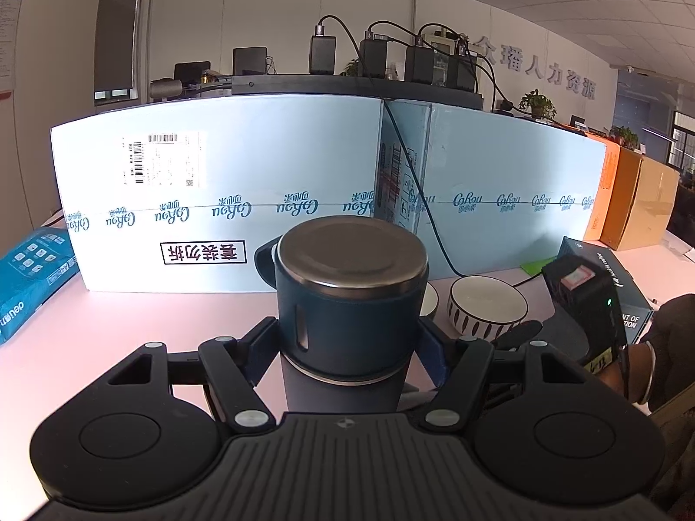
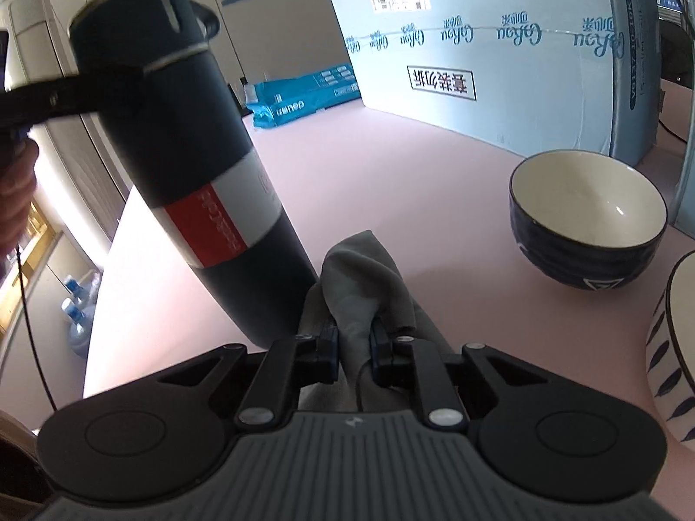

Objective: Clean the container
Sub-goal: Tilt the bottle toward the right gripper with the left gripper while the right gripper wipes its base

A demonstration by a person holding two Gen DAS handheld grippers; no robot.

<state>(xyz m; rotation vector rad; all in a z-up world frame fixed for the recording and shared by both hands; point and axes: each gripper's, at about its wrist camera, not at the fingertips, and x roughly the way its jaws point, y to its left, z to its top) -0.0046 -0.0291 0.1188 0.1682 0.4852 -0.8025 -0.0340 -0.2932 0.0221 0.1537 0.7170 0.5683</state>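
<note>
A dark blue flask [image 1: 347, 325] with a steel-topped cap stands upright on the pink table. My left gripper [image 1: 347, 349] is shut on it just below the cap. In the right wrist view the flask [image 2: 182, 152] shows a white and red label, with the left gripper clamped across its neck. My right gripper [image 2: 352, 343] is shut on a grey cloth [image 2: 365, 278]. The cloth touches the flask's lower side near its base.
A dark blue bowl [image 2: 586, 217] with a cream inside stands to the right. A white bowl with a leaf pattern [image 1: 486, 308] is beside it. Large light blue boxes [image 1: 217, 199] wall the back of the table. A blue packet [image 1: 30, 278] lies at the left.
</note>
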